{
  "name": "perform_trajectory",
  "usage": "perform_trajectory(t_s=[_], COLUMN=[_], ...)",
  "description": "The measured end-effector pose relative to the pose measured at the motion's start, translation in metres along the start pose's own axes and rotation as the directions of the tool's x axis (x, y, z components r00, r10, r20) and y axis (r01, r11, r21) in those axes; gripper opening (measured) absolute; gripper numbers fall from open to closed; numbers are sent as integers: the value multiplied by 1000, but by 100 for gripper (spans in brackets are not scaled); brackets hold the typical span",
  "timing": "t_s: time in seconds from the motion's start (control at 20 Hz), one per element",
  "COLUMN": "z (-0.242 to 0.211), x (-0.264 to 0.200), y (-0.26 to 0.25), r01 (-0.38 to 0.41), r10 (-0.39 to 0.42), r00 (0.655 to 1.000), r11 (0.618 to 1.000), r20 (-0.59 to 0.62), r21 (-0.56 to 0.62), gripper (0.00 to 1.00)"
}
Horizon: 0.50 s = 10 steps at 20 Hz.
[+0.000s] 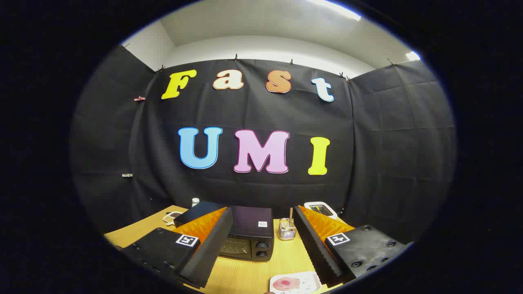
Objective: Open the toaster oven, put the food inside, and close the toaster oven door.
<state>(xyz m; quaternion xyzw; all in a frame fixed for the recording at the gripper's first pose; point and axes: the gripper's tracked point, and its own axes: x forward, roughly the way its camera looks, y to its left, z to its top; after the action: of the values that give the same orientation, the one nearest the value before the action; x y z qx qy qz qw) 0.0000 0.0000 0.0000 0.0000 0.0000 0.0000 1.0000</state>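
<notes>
I have the tabletop (249,277) spread below me, and I judge I'm holding high and back so the whole layout reads before I commit. The oven (249,237) sits just ahead between my fingers, door shut and knobs facing me, so opening it comes first. A dark box (196,212) lies beside it, partly hidden by one finger. My claw (261,245) is spread wide, clamped on nothing, ready for the door handle. A wire cup (287,229) with a stick stands next to the oven. The food (286,283) waits on a white tray (310,279) nearest me, within easy reach once the door is down.
</notes>
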Motion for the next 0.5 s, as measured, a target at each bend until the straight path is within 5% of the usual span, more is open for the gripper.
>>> perform_trajectory(t_s=[0.5], z=[-8], x=[8], y=[2], r01=[-3], r10=[3], r00=[1000], r11=[1000], r20=[-20], r21=[-1], gripper=[98])
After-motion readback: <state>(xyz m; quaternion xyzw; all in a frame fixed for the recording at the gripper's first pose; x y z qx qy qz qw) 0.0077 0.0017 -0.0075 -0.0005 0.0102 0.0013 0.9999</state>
